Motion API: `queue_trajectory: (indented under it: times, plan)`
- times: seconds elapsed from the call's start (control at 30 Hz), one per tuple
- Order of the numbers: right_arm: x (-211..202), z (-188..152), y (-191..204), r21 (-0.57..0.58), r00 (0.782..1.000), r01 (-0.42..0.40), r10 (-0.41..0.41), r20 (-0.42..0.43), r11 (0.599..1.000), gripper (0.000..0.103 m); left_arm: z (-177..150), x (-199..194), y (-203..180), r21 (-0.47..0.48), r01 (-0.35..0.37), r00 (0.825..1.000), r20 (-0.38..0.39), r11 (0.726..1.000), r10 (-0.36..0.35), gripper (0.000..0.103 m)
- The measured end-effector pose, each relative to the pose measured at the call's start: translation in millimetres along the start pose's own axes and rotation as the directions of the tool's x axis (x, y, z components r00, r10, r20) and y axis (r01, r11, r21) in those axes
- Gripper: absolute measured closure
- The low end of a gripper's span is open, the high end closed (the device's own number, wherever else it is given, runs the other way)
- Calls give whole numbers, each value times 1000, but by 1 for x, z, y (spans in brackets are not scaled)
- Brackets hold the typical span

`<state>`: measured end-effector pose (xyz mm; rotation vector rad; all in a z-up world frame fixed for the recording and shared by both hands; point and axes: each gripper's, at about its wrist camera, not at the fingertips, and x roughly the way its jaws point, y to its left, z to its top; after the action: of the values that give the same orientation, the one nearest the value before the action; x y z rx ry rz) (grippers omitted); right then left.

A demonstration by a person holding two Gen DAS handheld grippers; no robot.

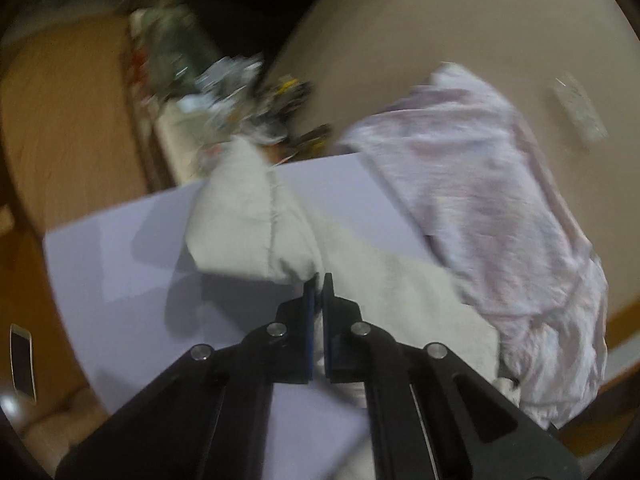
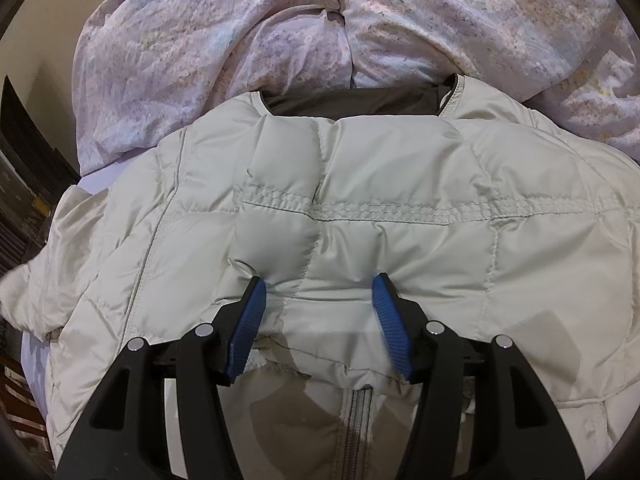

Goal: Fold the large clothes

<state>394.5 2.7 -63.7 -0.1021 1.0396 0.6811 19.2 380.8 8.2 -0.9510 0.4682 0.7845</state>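
We've got the right gripper [image 2: 318,286] w/ fingers spread wide, pads resting on the quilted jacket [image 2: 400,184], collar straight ahead and zipper running back btwn them, while the left gripper [image 1: 319,286], pinching a fold, sits at its sleeve edge.

I see a soft flowery blanket [image 2: 208,60] bunched up on a bed [image 1: 420,24]. A white remote [image 1: 576,108] lies on the bed, away from the blanket. A blurry heap of stuff [image 1: 224,84] sits far back. A phone [image 1: 22,360] lies low on my left.
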Motion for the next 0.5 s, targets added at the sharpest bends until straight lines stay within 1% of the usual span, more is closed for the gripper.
queue_trajectory:
  times: [0.07,0.13,0.2,0.23,0.27,0.33,0.4,0.43,0.47,0.5]
  plan:
    - [0,0,0,-4,1000,-2,2,-10,1000,45,-1,-8,-38,77,55,998,4,995,-56,100]
    - [-2,0,-1,-6,1000,-16,16,-24,1000,45,-9,-12,-71,143,105,994,-12,984,-104,100]
    - [-8,-1,-6,10,997,-59,59,-43,998,44,-22,-15,-108,216,162,987,-47,963,-156,101]
    - [-14,-1,-12,36,994,-99,100,-53,994,41,-31,-15,-126,250,189,982,-67,950,-178,101]
    - [-20,-2,-18,64,989,-133,137,-57,989,40,-41,-15,-144,285,219,975,-90,933,-201,101]
    - [-33,-5,-28,104,983,-171,178,-54,980,39,-61,-14,-175,343,269,962,-135,900,-236,101]
    - [-47,-7,-37,113,983,-173,179,-39,978,38,-86,-14,-205,399,327,944,-189,857,-272,101]
    - [-58,-9,-43,114,986,-163,166,-19,980,36,-98,-14,-219,425,352,934,-213,834,-285,101]
    - [-67,-10,-49,117,988,-152,153,-1,981,35,-108,-13,-228,442,369,928,-230,817,-294,101]
    - [-74,-10,-54,121,990,-142,142,12,982,34,-125,-12,-244,469,402,914,-260,786,-312,101]
